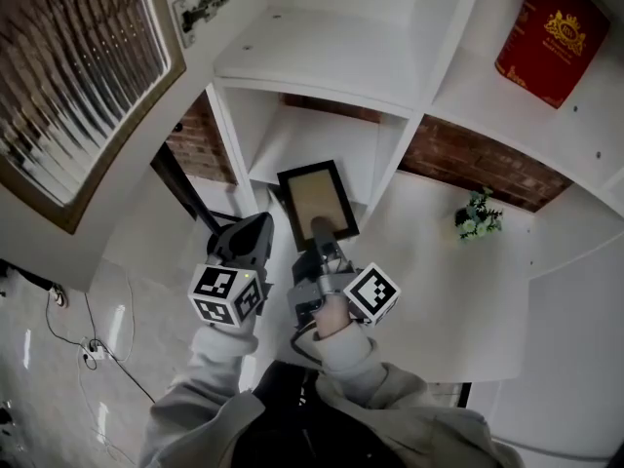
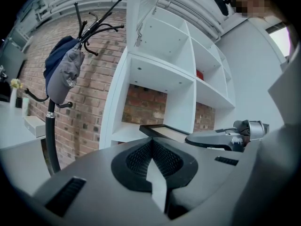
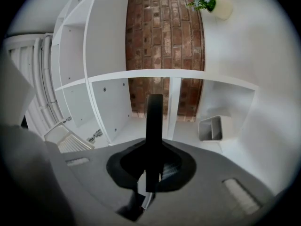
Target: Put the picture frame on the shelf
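Right gripper [image 1: 321, 230] fingers clamp picture frame [image 1: 310, 193] edge-on.

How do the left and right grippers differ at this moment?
The right gripper is shut on the picture frame; the left gripper is shut on nothing. The right gripper view shows the shelf turned sideways; the left gripper view shows it upright. Both point toward the shelf.
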`<state>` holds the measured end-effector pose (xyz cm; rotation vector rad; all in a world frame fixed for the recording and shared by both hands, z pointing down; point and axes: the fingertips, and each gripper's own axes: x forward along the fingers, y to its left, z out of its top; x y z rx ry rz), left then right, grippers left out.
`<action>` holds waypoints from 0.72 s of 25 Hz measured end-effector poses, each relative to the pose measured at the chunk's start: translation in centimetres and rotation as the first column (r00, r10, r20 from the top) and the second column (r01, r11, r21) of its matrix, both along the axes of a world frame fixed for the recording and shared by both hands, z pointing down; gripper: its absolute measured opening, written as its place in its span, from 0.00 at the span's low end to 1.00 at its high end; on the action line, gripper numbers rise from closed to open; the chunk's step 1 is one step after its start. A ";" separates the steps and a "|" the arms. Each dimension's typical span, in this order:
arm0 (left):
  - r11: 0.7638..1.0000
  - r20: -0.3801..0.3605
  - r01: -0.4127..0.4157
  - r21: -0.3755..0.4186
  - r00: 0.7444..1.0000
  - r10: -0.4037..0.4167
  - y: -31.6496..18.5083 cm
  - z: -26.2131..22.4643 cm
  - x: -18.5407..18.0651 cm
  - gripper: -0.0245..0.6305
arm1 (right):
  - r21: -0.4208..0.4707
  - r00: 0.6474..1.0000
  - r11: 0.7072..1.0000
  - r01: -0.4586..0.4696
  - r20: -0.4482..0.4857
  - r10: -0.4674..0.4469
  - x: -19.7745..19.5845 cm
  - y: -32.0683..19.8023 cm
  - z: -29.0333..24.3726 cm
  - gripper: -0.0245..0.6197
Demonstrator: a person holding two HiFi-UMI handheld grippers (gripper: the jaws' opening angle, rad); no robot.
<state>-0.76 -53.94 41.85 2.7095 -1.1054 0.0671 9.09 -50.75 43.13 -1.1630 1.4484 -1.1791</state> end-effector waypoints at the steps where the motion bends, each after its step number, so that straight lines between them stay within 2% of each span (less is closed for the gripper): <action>1: 1.000 0.001 -0.004 -0.001 1.000 0.004 -0.2 0.1 0.1 0.04 | -0.005 1.000 1.000 -0.005 0.004 0.005 0.0 -0.3 0.2 0.07; 8: 0.999 0.026 -0.033 -0.013 0.999 0.033 -1.4 1.3 1.1 0.04 | -0.037 0.999 0.999 -0.035 0.017 0.036 0.3 -1.5 1.7 0.07; 18: 0.999 0.022 -0.036 -0.014 0.999 0.037 -3.1 1.2 1.9 0.04 | -0.056 0.997 0.996 -0.065 0.041 0.067 1.1 -3.6 1.6 0.07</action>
